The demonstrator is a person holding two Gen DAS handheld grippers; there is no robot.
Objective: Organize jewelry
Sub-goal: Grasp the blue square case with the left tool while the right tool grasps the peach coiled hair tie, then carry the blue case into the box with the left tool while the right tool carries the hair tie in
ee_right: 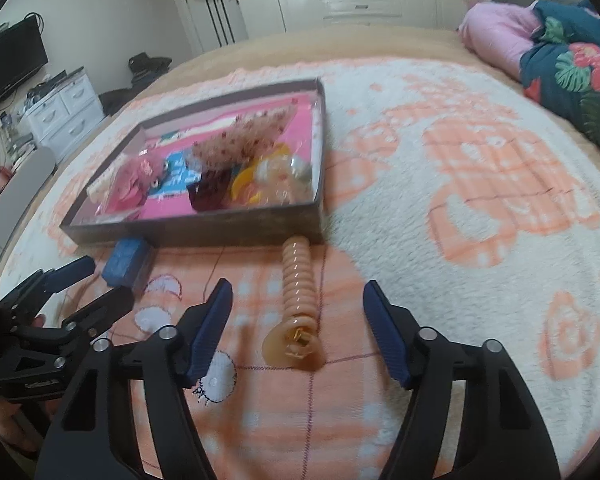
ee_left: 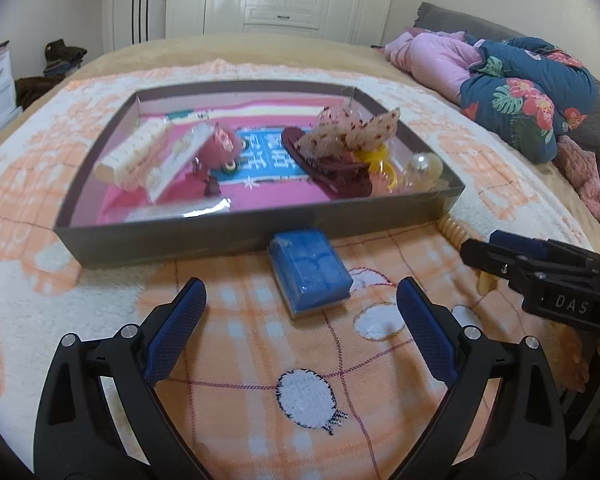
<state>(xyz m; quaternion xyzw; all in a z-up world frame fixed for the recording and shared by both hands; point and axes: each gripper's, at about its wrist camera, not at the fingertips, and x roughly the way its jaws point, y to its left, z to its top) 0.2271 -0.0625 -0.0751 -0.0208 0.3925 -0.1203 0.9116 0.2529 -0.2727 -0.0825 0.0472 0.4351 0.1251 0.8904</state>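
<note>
Both empty and wide apart, the left hand-held gripper (ee_left: 300, 312) faces the blue box (ee_left: 310, 270) at frame centre while the right hand-held gripper (ee_right: 298, 312) straddles the coiled hair tie (ee_right: 296, 300), which could squirm sideways out of a pinch on the soft blanket (ee_right: 460, 184).

The blanket (ee_right: 440, 152) is fluffy, matt fleece cloth in white and orange. The shallow tray (ee_left: 236, 240) looks like matt grey card with a glossy pink lining that catches the light; just near of it the blue box (ee_left: 310, 272) has a shiny clear-plastic wrap. The spiral hair tie (ee_right: 298, 280) to the right is smooth, glossy, translucent plastic, and the gripper pads (ee_left: 180, 332) are textured blue rubber on black plastic
</note>
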